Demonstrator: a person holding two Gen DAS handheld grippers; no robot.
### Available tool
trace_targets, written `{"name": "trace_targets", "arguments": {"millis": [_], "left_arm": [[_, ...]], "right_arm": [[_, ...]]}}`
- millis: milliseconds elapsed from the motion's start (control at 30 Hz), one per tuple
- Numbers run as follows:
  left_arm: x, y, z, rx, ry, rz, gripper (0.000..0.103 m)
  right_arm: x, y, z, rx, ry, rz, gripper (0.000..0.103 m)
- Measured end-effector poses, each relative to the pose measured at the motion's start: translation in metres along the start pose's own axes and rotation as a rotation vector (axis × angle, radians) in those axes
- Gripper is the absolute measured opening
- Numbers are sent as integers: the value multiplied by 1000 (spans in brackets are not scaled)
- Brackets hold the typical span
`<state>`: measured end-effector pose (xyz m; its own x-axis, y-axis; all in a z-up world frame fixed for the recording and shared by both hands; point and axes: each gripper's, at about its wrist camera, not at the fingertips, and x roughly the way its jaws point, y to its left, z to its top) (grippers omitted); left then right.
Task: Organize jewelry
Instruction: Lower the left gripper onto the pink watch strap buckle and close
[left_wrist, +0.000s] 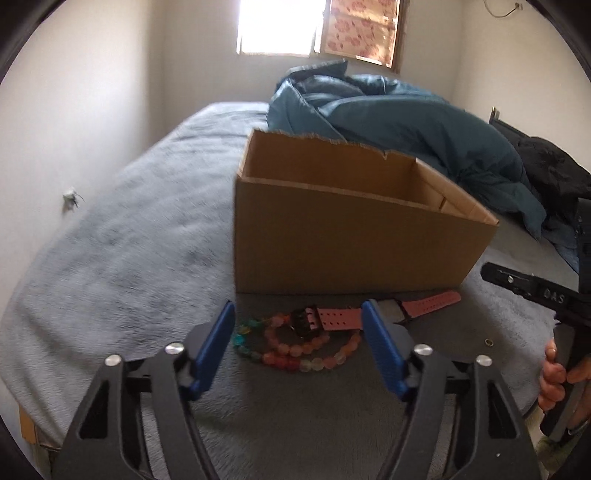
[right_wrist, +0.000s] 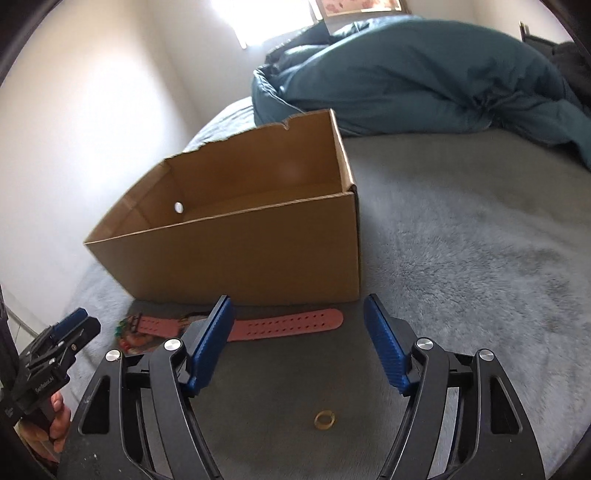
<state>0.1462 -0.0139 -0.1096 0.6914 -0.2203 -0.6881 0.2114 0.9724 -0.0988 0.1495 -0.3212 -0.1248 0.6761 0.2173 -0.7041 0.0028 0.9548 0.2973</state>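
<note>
Grey plush blanket (right_wrist: 461, 258) covers a bed, and an open cardboard box (left_wrist: 343, 243) sits on it. Just in front of the box lie a pink perforated watch strap (left_wrist: 340, 318) and a coil of coloured bead bracelets (left_wrist: 295, 350), touching each other. A small gold ring (right_wrist: 324, 419) lies apart, nearer the bed's front edge. The left gripper (left_wrist: 298, 341) hangs over the beads, jaws apart and clear of them. The right gripper (right_wrist: 298, 341) hangs above the ring, jaws apart, gripping nothing. A crumpled teal duvet (left_wrist: 406, 118) lies behind the box.
</note>
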Motion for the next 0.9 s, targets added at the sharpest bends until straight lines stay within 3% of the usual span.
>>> {"name": "trace_targets", "arguments": {"millis": [233, 633, 700, 833, 900], "left_arm": [[31, 5, -2, -18, 94, -37, 44], [58, 3, 1, -50, 182, -114, 42], [57, -1, 3, -41, 165, -114, 41], [50, -8, 5, -19, 124, -105, 35], [50, -9, 6, -11, 123, -80, 30]], "right_arm": [[31, -18, 2, 66, 62, -4, 67], [55, -38, -9, 187, 149, 60, 65], [53, -38, -10, 181, 153, 56, 50], [49, -45, -13, 205, 149, 79, 33], [46, -51, -15, 223, 140, 83, 18]]}}
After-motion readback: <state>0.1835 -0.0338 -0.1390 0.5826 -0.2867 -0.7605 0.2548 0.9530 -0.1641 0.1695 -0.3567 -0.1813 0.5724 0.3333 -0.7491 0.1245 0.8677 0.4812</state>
